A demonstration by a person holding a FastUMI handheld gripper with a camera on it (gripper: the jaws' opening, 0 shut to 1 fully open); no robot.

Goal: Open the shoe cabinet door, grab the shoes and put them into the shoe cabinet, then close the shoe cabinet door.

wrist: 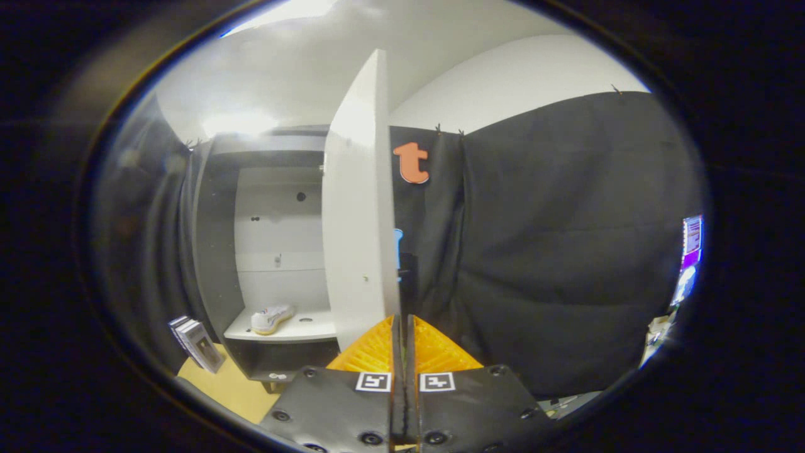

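Black cloth backs the booth. Hand-held gripper [403,327] is clenched at the open door's [361,207] edge; shoe [272,318] shelved at 9 o'clock inside cabinet [217,251]. Risk: fingers slip off the thin edge, leaving the door ajar.

A stack of books [196,343] leans on the tan floor [233,390]; a lit screen [690,251] glows apart.

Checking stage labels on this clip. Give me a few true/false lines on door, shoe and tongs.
1. The cabinet door stands open. True.
2. A shoe lies on the cabinet's shelf. True.
3. The tongs are spread wide around the shoe. False: their fingers are shut together, by the door's free edge, with the shoe beyond them.
4. The shoe lies on the floor in front of the cabinet. False: it is inside, on the shelf.
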